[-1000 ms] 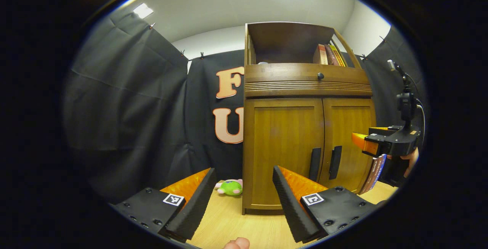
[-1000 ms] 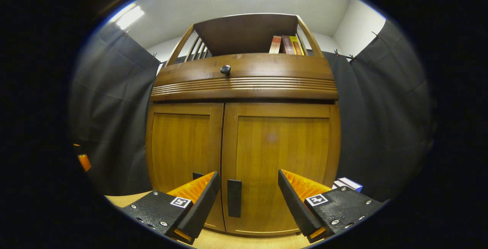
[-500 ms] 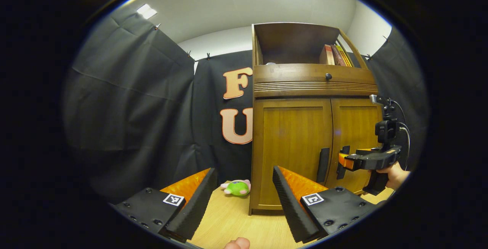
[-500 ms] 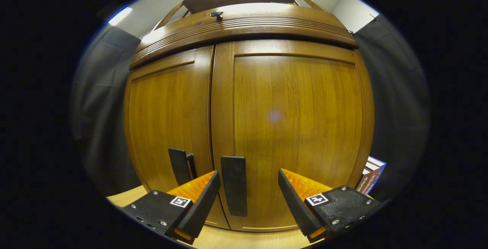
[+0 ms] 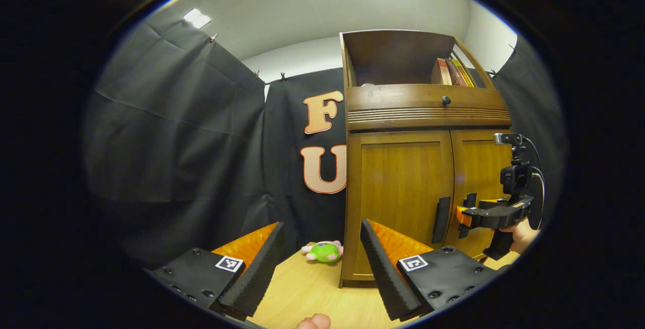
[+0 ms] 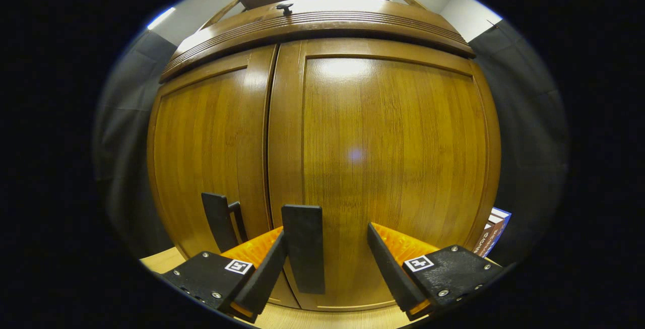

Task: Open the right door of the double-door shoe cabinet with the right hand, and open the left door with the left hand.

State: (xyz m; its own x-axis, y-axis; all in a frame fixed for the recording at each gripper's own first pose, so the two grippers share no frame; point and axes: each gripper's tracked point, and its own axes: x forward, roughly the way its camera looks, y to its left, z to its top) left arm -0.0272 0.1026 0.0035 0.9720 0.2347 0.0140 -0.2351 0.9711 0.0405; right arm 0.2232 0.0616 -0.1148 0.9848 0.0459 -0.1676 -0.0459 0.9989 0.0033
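1. Right gripper point(image 6: 327, 258) is held wide open just in front of the shoe cabinet point(image 5: 403, 188), and nothing is gripped by it; its fingers are spread to either side of the right door's handle point(image 6: 303, 248), which is seen between them, nearer the left finger.
2. Whether that handle is touched by a finger cannot be told from the right gripper view.
3. From the left gripper view, the right gripper point(image 5: 466, 215) is seen at the cabinet's right door point(image 5: 478, 188), level with the handle, and is carried by a hand point(image 5: 521, 236).
4. Left gripper point(image 5: 322, 258) is kept well apart from the cabinet, its fingers spread wide with nothing between them.
5. Both doors are seen closed: the left door point(image 6: 206, 152) and the right door point(image 6: 393, 168) meet at the cabinet's middle seam, and the left door's handle point(image 6: 217, 220) is placed just beside that seam.
6. A drawer front with a small dark knob point(image 5: 446, 100) is seen above the doors, and books point(image 5: 451, 72) are stood in the open shelf on the cabinet's top.
7. A green plush toy point(image 5: 323, 251) is laid on the wooden floor point(image 5: 307, 288) by the cabinet's left foot.
8. A box point(image 6: 491, 231) is seen at the cabinet's lower right corner.
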